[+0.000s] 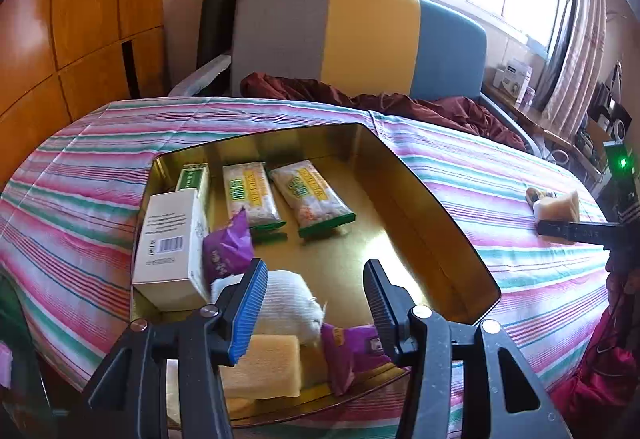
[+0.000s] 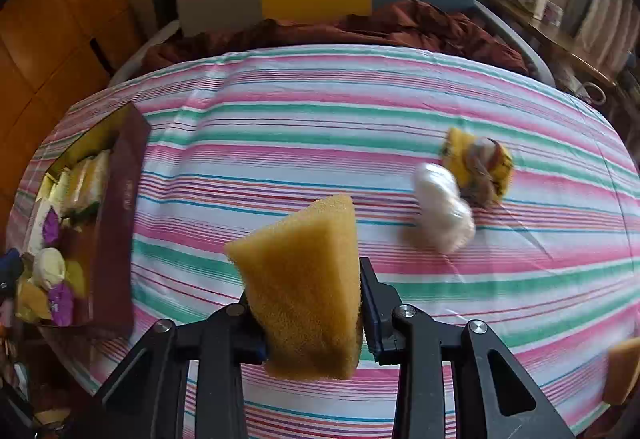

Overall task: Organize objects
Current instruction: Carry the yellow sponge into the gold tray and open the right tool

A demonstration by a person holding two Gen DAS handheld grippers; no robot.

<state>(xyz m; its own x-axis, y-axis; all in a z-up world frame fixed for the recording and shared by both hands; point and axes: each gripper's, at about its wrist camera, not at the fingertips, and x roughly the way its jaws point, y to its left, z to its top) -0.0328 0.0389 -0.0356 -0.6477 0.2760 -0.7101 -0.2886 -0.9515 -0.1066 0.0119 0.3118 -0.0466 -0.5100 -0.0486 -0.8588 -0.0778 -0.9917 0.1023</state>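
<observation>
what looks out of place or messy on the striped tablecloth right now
Two loose items still lie outside the gold-lined tin box: a white plastic-wrapped bundle and, touching it, a yellow-and-brown crumpled packet. The right gripper pinches a yellow foam sponge askew, one corner tilted up.

Glossy metal tin (image 1: 420,199), porous sponge (image 2: 304,279)
</observation>
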